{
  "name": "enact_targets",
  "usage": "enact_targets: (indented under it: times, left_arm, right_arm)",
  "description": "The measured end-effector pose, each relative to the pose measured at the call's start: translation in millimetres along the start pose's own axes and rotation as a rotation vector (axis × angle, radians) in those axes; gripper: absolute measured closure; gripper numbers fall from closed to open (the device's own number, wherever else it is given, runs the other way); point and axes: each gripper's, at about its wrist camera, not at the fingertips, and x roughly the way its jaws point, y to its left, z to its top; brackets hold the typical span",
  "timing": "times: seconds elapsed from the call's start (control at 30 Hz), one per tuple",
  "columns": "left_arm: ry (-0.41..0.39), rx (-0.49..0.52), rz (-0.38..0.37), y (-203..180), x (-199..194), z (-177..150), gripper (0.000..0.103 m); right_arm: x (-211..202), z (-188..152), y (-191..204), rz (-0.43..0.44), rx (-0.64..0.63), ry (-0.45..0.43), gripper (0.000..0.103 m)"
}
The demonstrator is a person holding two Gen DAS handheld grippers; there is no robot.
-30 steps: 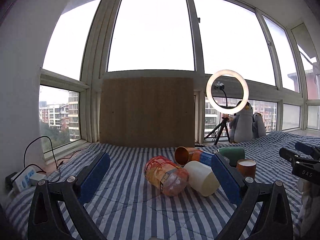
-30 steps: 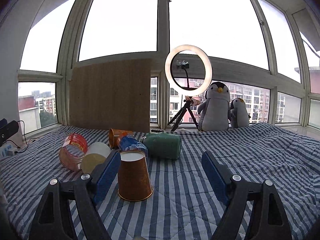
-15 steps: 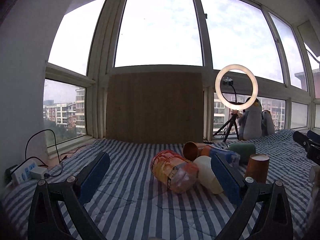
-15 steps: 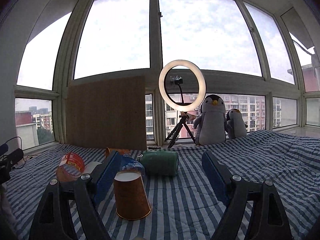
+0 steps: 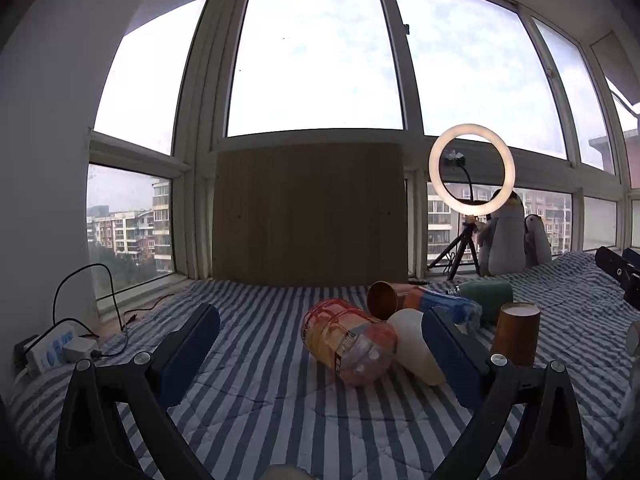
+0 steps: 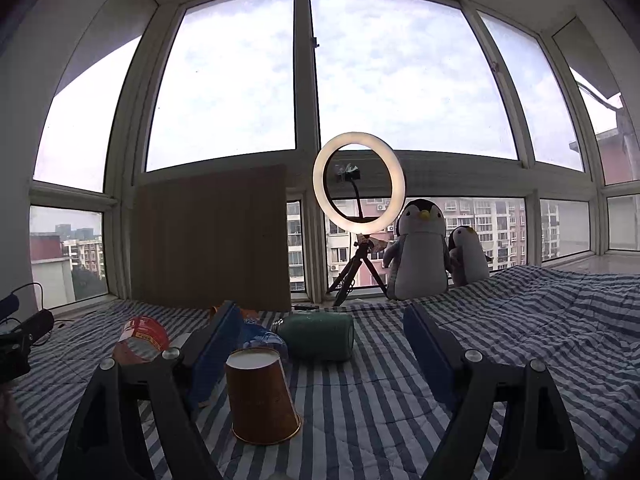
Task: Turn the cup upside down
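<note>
A brown paper cup (image 6: 262, 396) stands upside down, rim on the striped blanket (image 6: 400, 400), white base up. In the right wrist view it sits just right of the left blue pad, inside my open right gripper (image 6: 324, 356) but untouched. It also shows in the left wrist view (image 5: 516, 334), beyond the right finger. My left gripper (image 5: 316, 360) is open and empty, held above the blanket in front of the pile of lying containers.
A clear jar with a red and yellow label (image 5: 348, 346), a cream cup (image 5: 416, 346), an orange cup (image 5: 384, 300), a blue bottle (image 5: 444, 306) and a green can (image 6: 318, 336) lie together. Ring light (image 6: 358, 184), penguin toys (image 6: 420, 256), board (image 6: 212, 240) stand behind. Power strip (image 5: 52, 346) at left.
Both grippers tilted upward and moved slightly; the scene sits lower in both views. The brown cup has stayed upside down on the blanket. Both grippers stayed open.
</note>
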Motion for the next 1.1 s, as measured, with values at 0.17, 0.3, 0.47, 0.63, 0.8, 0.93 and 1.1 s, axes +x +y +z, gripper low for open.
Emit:
enact_targets:
  times: [0.17,0.3,0.47,0.63,0.8,0.93,1.1]
  left_arm:
    - [-0.006,-0.013,0.008,1.8,-0.7,-0.3,0.001]
    - [-0.006,-0.017,0.01,2.1,-0.3,-0.5,0.001]
    - [0.0,-0.02,0.009,2.4,-0.3,-0.8,0.001]
    - [0.0,-0.02,0.01,2.4,-0.2,-0.9,0.001]
    - [0.0,-0.017,0.012,1.5,-0.1,-0.3,0.001]
    - [0.001,-0.016,0.012,1.0,-0.2,-0.5,0.001]
    - [0.002,-0.013,0.012,0.9,-0.6,-1.0,0.001]
  right_arm:
    - [0.0,-0.5,-1.4,0.007,0.007,0.003,0.02]
    - [-0.6,-0.5,1.0,0.003,-0.002,0.001,0.018]
    - [-0.9,-0.5,0.7,0.003,-0.001,-0.002,0.017]
    - [-0.7,-0.4,0.3,0.005,-0.005,-0.004,0.01]
    - [-1.1,0.1,0.2,0.007,-0.003,-0.009,0.003]
    - [-1.3,0.2,1.0,0.008,-0.004,-0.011,0.002]
    - [-2.1,0.2,1.1,0.008,-0.003,-0.012,0.002]
